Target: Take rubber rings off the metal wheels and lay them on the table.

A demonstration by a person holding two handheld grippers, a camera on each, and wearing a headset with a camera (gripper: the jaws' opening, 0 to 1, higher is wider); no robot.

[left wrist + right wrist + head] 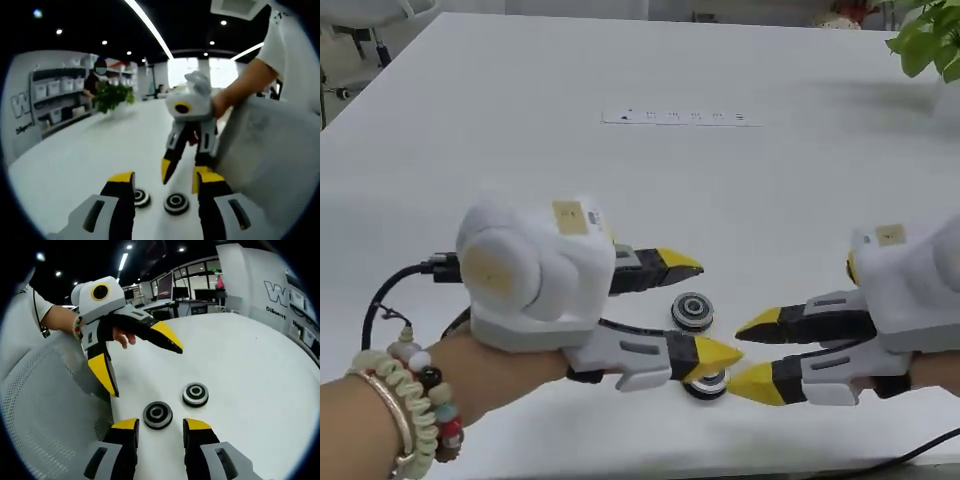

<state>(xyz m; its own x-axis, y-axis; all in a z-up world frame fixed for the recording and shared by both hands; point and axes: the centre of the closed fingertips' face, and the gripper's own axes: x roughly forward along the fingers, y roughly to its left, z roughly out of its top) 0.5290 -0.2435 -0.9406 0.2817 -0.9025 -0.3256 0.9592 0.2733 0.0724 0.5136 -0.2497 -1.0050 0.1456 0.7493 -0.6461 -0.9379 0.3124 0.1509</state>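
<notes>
Two wheels (pixel 692 311) on table (pixel 520 150), left gripper (pixel 715 308) and right gripper (pixel 736 354) near, jaws apart

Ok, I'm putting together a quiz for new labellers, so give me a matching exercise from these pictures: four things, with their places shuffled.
Things:
1 plant
2 bracelets
3 paper strip
4 metal wheels

Places:
a by the jaw tips of the left gripper and right gripper
b far right edge of the table
c around the person's wrist
d far middle of the table

Pairs: 1-b, 2-c, 3-d, 4-a.
</notes>
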